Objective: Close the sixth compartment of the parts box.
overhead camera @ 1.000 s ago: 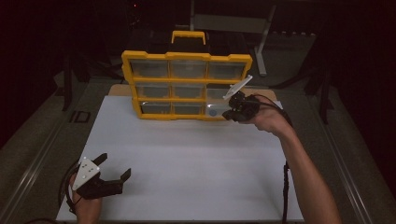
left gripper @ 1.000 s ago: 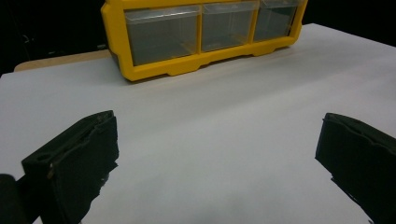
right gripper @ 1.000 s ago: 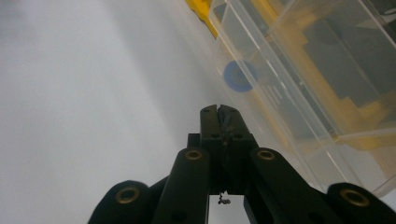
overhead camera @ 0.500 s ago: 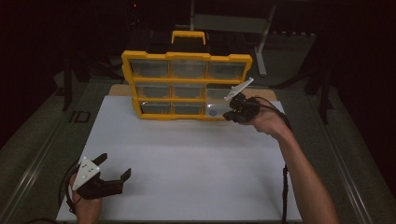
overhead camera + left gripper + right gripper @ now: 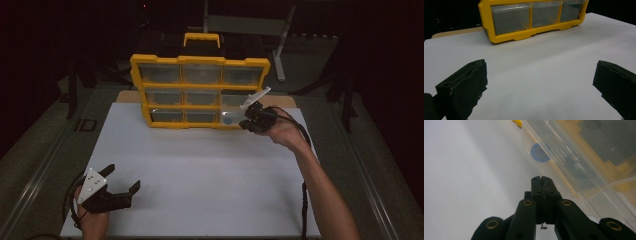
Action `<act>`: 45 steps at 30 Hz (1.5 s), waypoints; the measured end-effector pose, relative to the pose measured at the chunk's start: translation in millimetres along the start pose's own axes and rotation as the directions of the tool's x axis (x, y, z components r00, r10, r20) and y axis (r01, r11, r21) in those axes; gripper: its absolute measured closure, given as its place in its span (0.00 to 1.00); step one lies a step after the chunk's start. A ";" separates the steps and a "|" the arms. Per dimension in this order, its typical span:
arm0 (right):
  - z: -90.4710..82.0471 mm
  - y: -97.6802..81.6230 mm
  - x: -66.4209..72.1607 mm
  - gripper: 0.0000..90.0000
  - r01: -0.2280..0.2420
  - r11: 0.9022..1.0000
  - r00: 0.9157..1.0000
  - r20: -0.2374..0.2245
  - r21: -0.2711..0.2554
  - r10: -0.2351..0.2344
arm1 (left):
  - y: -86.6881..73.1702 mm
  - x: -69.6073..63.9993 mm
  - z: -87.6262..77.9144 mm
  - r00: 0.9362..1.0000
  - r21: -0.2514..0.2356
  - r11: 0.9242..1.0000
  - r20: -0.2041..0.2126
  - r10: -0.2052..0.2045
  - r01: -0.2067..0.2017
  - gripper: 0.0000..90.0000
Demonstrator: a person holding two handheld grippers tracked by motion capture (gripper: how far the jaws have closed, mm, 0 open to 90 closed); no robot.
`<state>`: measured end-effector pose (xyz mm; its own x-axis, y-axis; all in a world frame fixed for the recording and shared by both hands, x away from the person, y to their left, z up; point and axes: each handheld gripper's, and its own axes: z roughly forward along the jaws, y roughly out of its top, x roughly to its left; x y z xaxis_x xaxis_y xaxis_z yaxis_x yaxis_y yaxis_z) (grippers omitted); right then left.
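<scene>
Yellow-framed organiser (image 5: 200, 92) stands just ahead of the right gripper (image 5: 248, 121), whose jaws are pressed together, apparently on the lip of a clear drawer (image 5: 564, 162) at its lower right corner. Judging by this, the drawer is being drawn out; next comes a straight, level pull. Left gripper (image 5: 122, 186) rests gaping, empty.

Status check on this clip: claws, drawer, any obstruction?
Right claw shut, at the bottom-right drawer of the yellow organizer. Left claw open, empty, over the white mat. Nothing in the way.
</scene>
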<state>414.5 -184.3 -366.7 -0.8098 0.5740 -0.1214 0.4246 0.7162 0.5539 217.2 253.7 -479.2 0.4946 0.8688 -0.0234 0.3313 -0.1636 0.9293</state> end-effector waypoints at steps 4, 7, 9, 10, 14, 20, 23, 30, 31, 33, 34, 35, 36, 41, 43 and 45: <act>1.8 -0.1 -0.3 0.99 -0.001 1.000 1.000 0.008 -0.005 0.001 | 0.0 0.1 0.1 1.000 0.000 1.000 0.000 0.000 0.000 0.00; 3.0 -0.6 -0.9 0.99 -0.004 1.000 1.000 0.015 -0.002 0.004 | 0.0 0.0 0.1 1.000 0.001 1.000 0.001 0.001 -0.001 0.00; 3.0 -0.8 -1.6 0.99 -0.007 1.000 1.000 0.019 -0.004 0.007 | 0.0 -0.1 0.2 1.000 0.002 1.000 0.000 0.002 -0.002 0.00; 2.9 -0.8 -1.9 0.99 -0.011 1.000 1.000 0.021 -0.005 0.011 | 0.0 0.0 0.2 1.000 0.002 1.000 0.001 0.001 -0.001 0.00; 2.9 -0.6 -3.1 0.99 -0.014 1.000 1.000 0.026 -0.008 0.014 | 0.0 -0.1 0.3 1.000 0.003 1.000 0.001 0.002 -0.002 0.00; 2.4 0.5 -4.6 1.00 -0.021 1.000 0.999 0.034 -0.017 0.022 | 0.1 -0.1 0.3 1.000 0.003 1.000 0.000 0.001 -0.001 0.00; 2.0 1.1 -4.7 1.00 -0.023 1.000 0.999 0.035 -0.020 0.024 | 0.1 0.0 0.2 1.000 0.002 1.000 0.000 0.001 -0.001 0.00; 2.5 2.8 -7.7 1.00 -0.043 0.998 0.998 0.047 -0.036 0.044 | 0.1 0.0 0.0 1.000 0.001 1.000 -0.001 0.001 -0.001 0.00; 2.6 3.1 -8.4 1.00 -0.046 0.998 0.998 0.046 -0.039 0.048 | 0.1 0.1 0.0 1.000 0.001 1.000 -0.001 0.000 0.000 0.00; 2.9 3.5 -9.4 1.00 -0.051 0.998 0.997 0.050 -0.043 0.053 | 0.1 0.0 0.0 1.000 0.002 1.000 -0.001 0.001 -0.001 0.00; 3.1 3.8 -10.0 1.00 -0.052 0.998 0.997 0.050 -0.046 0.054 | 0.1 0.0 0.0 1.000 0.001 1.000 -0.001 0.001 -0.001 0.00; 3.3 4.1 -10.3 1.00 -0.057 0.997 0.997 0.049 -0.047 0.059 | 0.1 0.1 -0.1 1.000 0.001 1.000 -0.001 0.001 -0.001 0.00; 3.3 4.3 -10.6 1.00 -0.061 0.997 0.997 0.050 -0.048 0.063 | 0.1 0.1 -0.1 1.000 0.000 1.000 -0.001 0.000 0.000 0.00; 4.9 5.3 -13.4 1.00 -0.080 0.995 0.995 0.050 -0.059 0.083 | 0.1 0.1 -0.1 1.000 0.001 1.000 -0.001 0.001 -0.001 0.00; 5.8 5.8 -14.6 1.00 -0.087 0.994 0.994 0.055 -0.063 0.091 | 0.1 0.0 0.1 1.000 0.001 1.000 0.000 0.000 0.000 0.00; 6.7 6.6 -16.2 1.00 -0.094 0.993 0.994 0.058 -0.069 0.098 | 0.0 0.1 0.1 1.000 0.002 1.000 0.000 0.001 -0.001 0.00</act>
<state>433.1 -186.2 -366.6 -0.7395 0.6634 -0.1139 0.4698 0.6299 0.6185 217.4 253.8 -479.2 0.4948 0.8687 -0.0225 0.3324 -0.1653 0.9285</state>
